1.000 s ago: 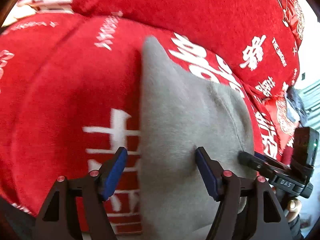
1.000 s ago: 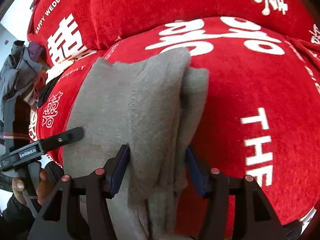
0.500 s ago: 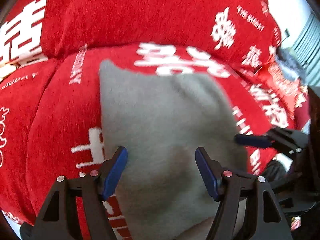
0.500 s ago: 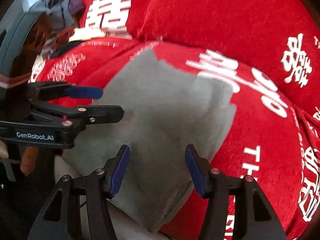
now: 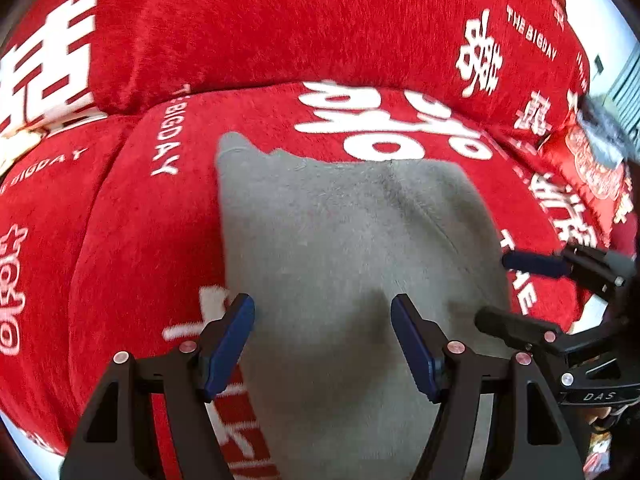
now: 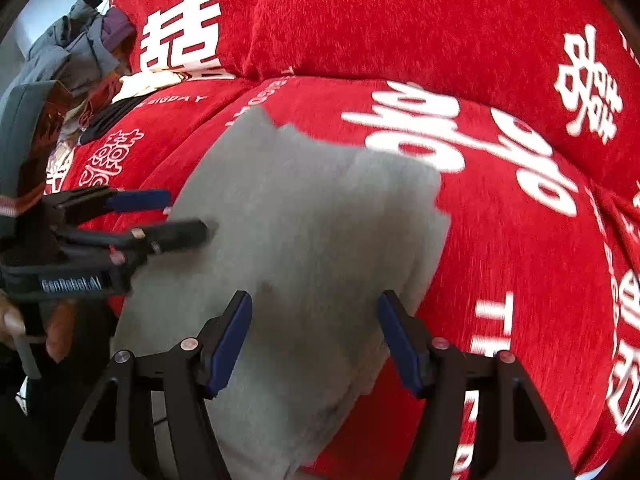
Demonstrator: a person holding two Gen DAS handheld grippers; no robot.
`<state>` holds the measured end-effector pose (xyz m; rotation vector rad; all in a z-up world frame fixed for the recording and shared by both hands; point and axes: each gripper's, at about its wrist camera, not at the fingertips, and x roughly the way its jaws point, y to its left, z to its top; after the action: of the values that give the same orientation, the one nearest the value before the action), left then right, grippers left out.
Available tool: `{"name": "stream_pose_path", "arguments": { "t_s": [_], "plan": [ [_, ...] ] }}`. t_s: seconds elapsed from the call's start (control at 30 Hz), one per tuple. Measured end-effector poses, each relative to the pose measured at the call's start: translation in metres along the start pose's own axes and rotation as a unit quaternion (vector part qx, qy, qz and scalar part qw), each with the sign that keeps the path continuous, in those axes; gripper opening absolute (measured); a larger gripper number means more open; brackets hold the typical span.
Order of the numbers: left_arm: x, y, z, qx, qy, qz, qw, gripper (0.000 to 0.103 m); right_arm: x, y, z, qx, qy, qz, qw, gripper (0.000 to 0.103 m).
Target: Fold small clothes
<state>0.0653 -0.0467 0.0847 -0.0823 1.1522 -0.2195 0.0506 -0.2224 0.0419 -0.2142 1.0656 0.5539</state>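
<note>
Both grippers (image 5: 322, 344) (image 6: 314, 338) wide open — over grey cloth (image 5: 340, 240).

The folded cloth (image 5: 344, 248) lies on the seat cushion (image 5: 132, 240), the back cushion (image 5: 280, 20) behind it at twelve o'clock. A heap of clothes (image 6: 80, 52) sits on the sofa at ten o'clock in the right wrist view.
</note>
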Motion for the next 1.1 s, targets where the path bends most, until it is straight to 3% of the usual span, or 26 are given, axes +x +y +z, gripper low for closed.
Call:
{"name": "stream_pose_path", "arguments": {
  "t_s": [0.03,0.07,0.13,0.23,0.3,0.4,0.5,0.73,0.97,1.1],
  "plan": [
    [0.01,-0.003,0.004,0.01,0.011,0.026,0.9995,0.08,0.006,-0.001,0.006,-0.002,0.005,-0.001,1.0,0.069],
    [0.02,-0.005,0.007,0.017,0.019,0.051,0.9984,0.095,0.014,-0.002,0.012,-0.002,0.016,0.001,1.0,0.069],
    [0.031,-0.001,0.01,0.006,0.022,0.061,0.9979,0.099,0.035,-0.006,0.02,0.001,0.036,-0.01,0.999,0.072],
    [0.038,0.017,0.016,-0.046,0.037,0.024,0.998,0.099,0.045,-0.015,0.027,0.023,0.033,-0.007,0.999,0.08],
    [0.033,0.022,0.016,-0.066,0.037,0.028,0.9967,0.099,0.045,-0.021,0.031,0.048,0.034,-0.001,0.998,0.08],
    [0.012,0.015,0.011,-0.041,0.011,0.072,0.9965,0.099,0.028,-0.017,0.03,0.051,0.02,-0.007,0.998,0.08],
    [-0.007,0.014,0.001,-0.031,-0.005,0.09,0.9955,0.099,0.004,0.004,0.019,0.005,-0.01,-0.027,1.0,0.08],
    [-0.015,0.016,-0.023,-0.032,0.001,0.1,0.9945,0.099,-0.011,0.043,-0.007,-0.052,-0.032,-0.04,0.997,0.08],
    [-0.012,0.018,-0.032,-0.039,0.003,0.098,0.9945,0.099,0.017,0.056,-0.026,-0.069,0.005,-0.038,0.997,0.08],
    [-0.014,0.018,-0.037,-0.041,0.0,0.095,0.9946,0.099,0.019,0.058,-0.042,-0.076,0.005,-0.046,0.996,0.08]
  ]
}}
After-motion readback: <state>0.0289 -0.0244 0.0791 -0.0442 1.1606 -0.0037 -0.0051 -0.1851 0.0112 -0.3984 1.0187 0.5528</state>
